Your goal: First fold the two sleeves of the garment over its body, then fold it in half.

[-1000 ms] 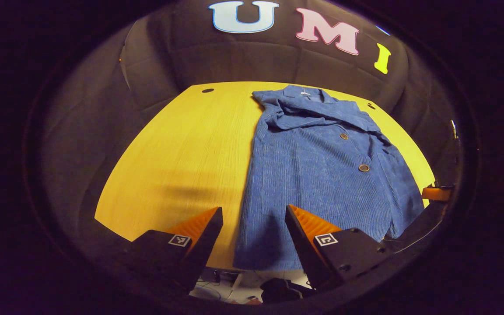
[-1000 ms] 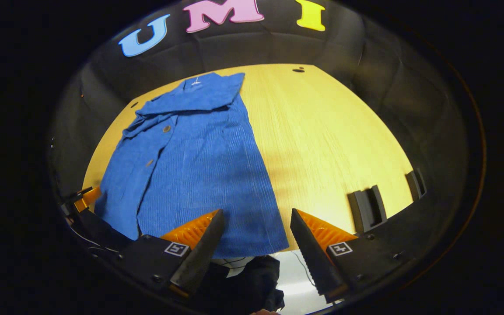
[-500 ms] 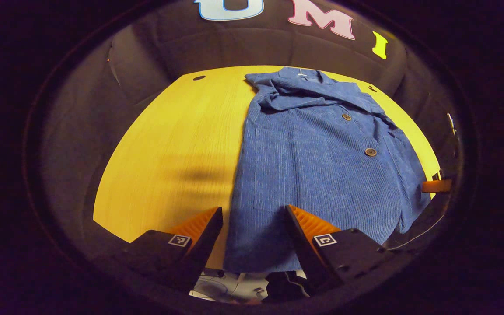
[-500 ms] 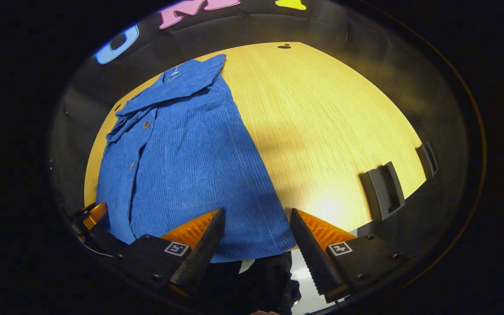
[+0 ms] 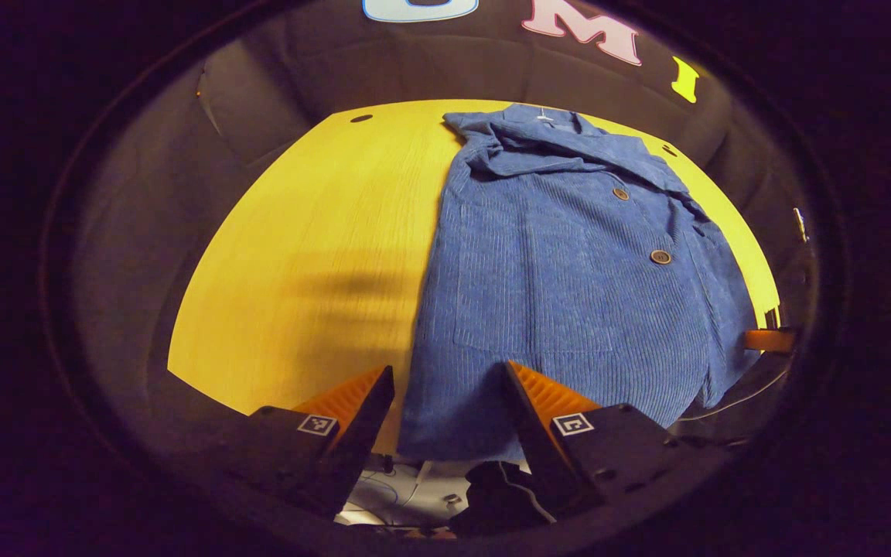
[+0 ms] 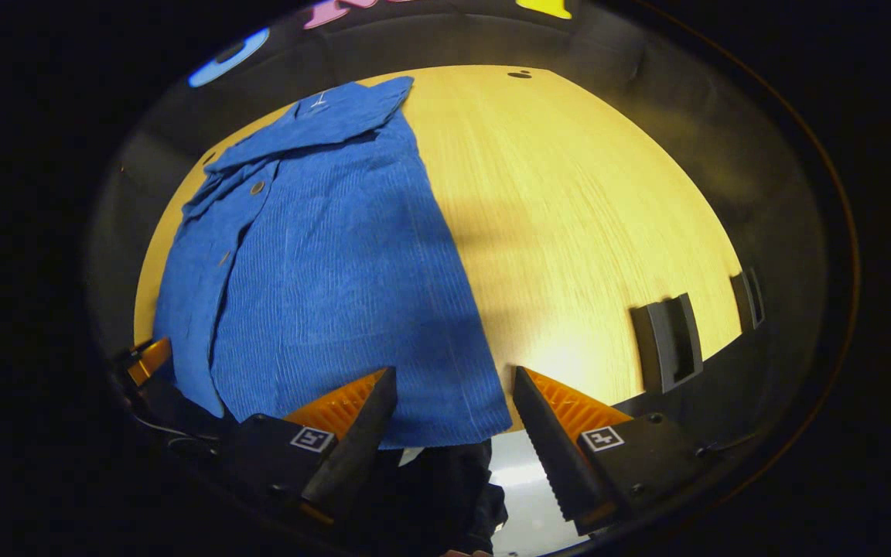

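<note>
A blue corduroy jacket (image 5: 569,263) lies flat on the yellow wooden table (image 5: 314,255), collar at the far end and hem at the near edge, both sleeves folded in over its body. My left gripper (image 5: 449,414) is open, hovering over the hem's left corner. In the right gripper view the same jacket (image 6: 329,255) spreads to the left, and my right gripper (image 6: 453,433) is open just above the hem's right corner. The other gripper's tip (image 6: 148,360) shows at the far left of the right gripper view and as a tip (image 5: 770,339) at the far right of the left gripper view.
Two dark brackets (image 6: 666,340) stand on the table's near right edge in the right gripper view. Bare tabletop (image 6: 585,216) stretches to the right of the jacket. Below the table edge, floor with cables (image 5: 407,495) and a dark cloth (image 6: 430,487) show. Black booth walls surround the table.
Both grippers have moved forward and lower toward the jacket's hem; the hem corners now sit between the open fingers. The jacket has not moved.
</note>
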A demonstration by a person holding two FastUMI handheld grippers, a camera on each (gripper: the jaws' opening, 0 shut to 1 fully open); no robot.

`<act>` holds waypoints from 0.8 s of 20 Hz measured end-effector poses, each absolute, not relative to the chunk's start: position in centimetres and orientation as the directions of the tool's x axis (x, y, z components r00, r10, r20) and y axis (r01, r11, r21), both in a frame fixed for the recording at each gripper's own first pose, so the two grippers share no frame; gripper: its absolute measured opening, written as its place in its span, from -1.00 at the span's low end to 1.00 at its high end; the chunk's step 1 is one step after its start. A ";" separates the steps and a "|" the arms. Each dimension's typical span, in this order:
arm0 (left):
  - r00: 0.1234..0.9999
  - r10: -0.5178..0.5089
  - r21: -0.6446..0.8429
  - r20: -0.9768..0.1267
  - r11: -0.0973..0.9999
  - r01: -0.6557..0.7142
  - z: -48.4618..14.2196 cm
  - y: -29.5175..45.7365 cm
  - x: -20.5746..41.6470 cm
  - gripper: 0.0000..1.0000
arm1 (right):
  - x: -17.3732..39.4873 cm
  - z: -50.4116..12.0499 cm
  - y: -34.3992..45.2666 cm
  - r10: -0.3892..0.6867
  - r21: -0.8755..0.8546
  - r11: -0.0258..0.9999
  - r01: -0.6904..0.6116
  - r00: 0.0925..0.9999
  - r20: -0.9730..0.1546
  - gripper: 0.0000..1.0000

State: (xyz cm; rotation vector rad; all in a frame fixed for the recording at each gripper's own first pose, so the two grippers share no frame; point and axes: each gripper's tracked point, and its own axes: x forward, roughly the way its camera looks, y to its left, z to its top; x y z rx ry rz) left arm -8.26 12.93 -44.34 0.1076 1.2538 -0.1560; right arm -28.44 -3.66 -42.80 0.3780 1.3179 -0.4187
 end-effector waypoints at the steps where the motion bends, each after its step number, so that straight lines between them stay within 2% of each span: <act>1: 0.292 -0.059 -0.008 -0.954 0.985 0.172 -44.5 12.9 -8.5 0.68 | -28.4 -42.8 -3.1 -0.072 0.024 0.882 0.471 0.186 -0.980 1.00; 4: 0.278 -0.080 -0.015 -0.957 0.973 0.228 -44.5 12.6 -8.3 0.65 | -27.8 -42.9 -2.6 -0.056 0.026 0.890 0.456 0.167 -0.984 0.96; 5: 0.282 -0.094 -0.018 -0.955 0.965 0.260 -44.4 12.2 -8.2 0.65 | -27.8 -42.9 -2.7 -0.049 0.028 0.885 0.466 0.152 -0.987 0.69; 6: 0.284 -0.101 -0.015 -0.953 0.957 0.290 -44.6 11.8 -8.3 0.48 | -27.8 -43.1 -3.0 -0.048 0.026 0.881 0.473 0.143 -0.989 0.95; 7: 0.287 -0.114 -0.018 -0.951 0.948 0.316 -44.5 11.2 -8.2 0.33 | -27.7 -43.1 -3.1 -0.045 0.031 0.872 0.488 0.143 -0.989 0.93; 9: 0.288 -0.100 0.002 -0.952 0.943 0.333 -44.7 10.7 -8.6 -0.14 | -27.6 -43.1 -3.0 -0.048 0.038 0.847 0.529 0.147 -0.988 0.07; 10: 0.278 -0.103 -0.001 -0.955 0.938 0.346 -44.5 10.4 -8.6 -0.37 | -27.5 -43.0 -3.0 -0.048 0.036 0.853 0.520 0.147 -0.988 0.07; 11: 0.261 -0.098 0.004 -0.960 0.932 0.363 -44.5 9.9 -8.8 -0.48 | -27.0 -42.9 -2.6 -0.024 0.072 0.849 0.524 0.174 -0.984 0.07; 12: 0.236 -0.076 0.020 -0.969 0.925 0.379 -44.4 10.1 -8.7 -0.75 | -27.2 -42.8 -2.5 -0.043 0.069 0.814 0.576 0.178 -0.983 -0.35; 13: 0.210 -0.064 0.026 -0.976 0.917 0.398 -44.2 10.2 -8.8 -0.87 | -26.8 -43.3 -2.5 -0.049 0.070 0.798 0.598 0.181 -0.982 -0.77; 15: 0.167 -0.081 -0.013 -0.983 0.928 0.373 -44.3 9.9 -8.5 -0.86 | -26.9 -42.9 -2.7 -0.029 0.083 0.803 0.590 0.178 -0.984 -0.77; 16: 0.133 -0.103 -0.053 -0.986 0.940 0.336 -44.4 9.7 -8.4 -1.00 | -26.9 -43.2 -2.6 -0.018 0.094 0.787 0.610 0.175 -0.984 -0.65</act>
